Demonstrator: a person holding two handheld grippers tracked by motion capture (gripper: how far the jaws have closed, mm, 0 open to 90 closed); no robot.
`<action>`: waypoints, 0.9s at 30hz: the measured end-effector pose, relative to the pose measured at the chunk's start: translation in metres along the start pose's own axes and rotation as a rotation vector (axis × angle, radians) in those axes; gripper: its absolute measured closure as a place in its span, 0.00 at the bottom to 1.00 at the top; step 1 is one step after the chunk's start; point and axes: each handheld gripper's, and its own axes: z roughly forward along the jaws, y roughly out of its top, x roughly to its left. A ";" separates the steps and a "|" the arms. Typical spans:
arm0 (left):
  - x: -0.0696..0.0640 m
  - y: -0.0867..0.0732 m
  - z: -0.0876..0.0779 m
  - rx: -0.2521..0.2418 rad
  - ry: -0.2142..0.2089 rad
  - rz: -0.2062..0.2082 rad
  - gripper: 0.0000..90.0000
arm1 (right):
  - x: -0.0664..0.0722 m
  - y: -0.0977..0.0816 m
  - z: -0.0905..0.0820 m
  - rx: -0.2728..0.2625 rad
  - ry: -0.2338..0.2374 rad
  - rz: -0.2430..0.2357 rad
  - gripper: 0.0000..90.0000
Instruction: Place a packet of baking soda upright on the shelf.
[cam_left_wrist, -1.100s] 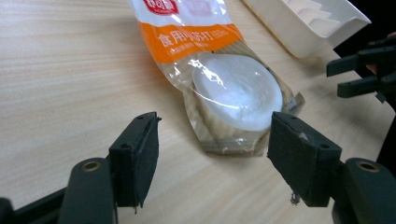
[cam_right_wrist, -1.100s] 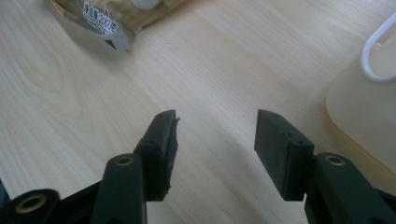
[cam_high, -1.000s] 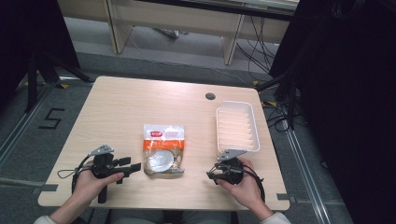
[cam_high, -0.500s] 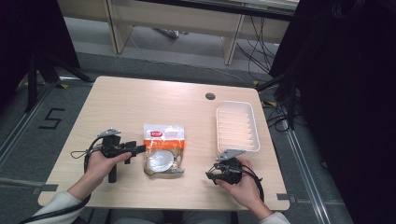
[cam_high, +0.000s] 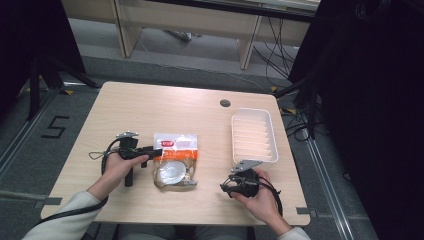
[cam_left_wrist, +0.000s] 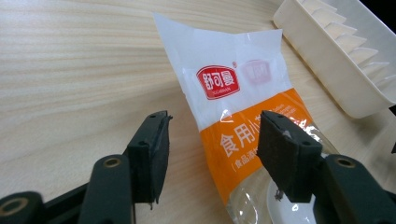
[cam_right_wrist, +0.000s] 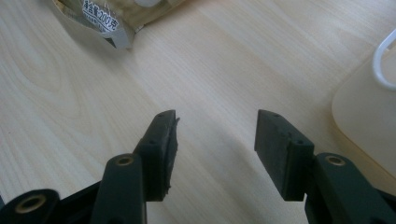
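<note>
A plastic food bag (cam_high: 175, 160) lies flat mid-table, with a white top, an orange band and a clear lower part showing round white contents. My left gripper (cam_high: 156, 150) is at its left edge, pointing right. In the left gripper view the jaws (cam_left_wrist: 212, 123) straddle that edge of the bag (cam_left_wrist: 233, 88). One pad is over the orange band and the other over bare wood. They have just been closing but do not press on the film. My right gripper (cam_high: 225, 188) rests near the front right, open over bare wood (cam_right_wrist: 215, 116), with a corner of the bag (cam_right_wrist: 109, 25) beyond it.
An empty white ribbed tray (cam_high: 252, 135) stands at the right of the table, close behind the right hand; it is also in the left gripper view (cam_left_wrist: 336, 51). A round cable hole (cam_high: 225, 103) sits near the far edge. Dark cables and stands flank the table.
The left hand has moved right and away from the front edge, up to the bag's left edge, and its jaws have narrowed a little. The right hand has stayed put.
</note>
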 end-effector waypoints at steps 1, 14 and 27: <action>-0.001 0.000 0.002 -0.003 -0.001 -0.004 0.49 | 0.000 0.000 0.000 0.000 -0.002 -0.001 0.55; -0.001 0.002 0.016 0.011 -0.054 0.000 0.57 | 0.001 -0.001 0.002 -0.019 -0.003 -0.007 0.55; 0.000 0.001 0.015 0.018 -0.068 0.049 0.78 | 0.001 0.000 0.001 0.004 0.010 -0.010 0.55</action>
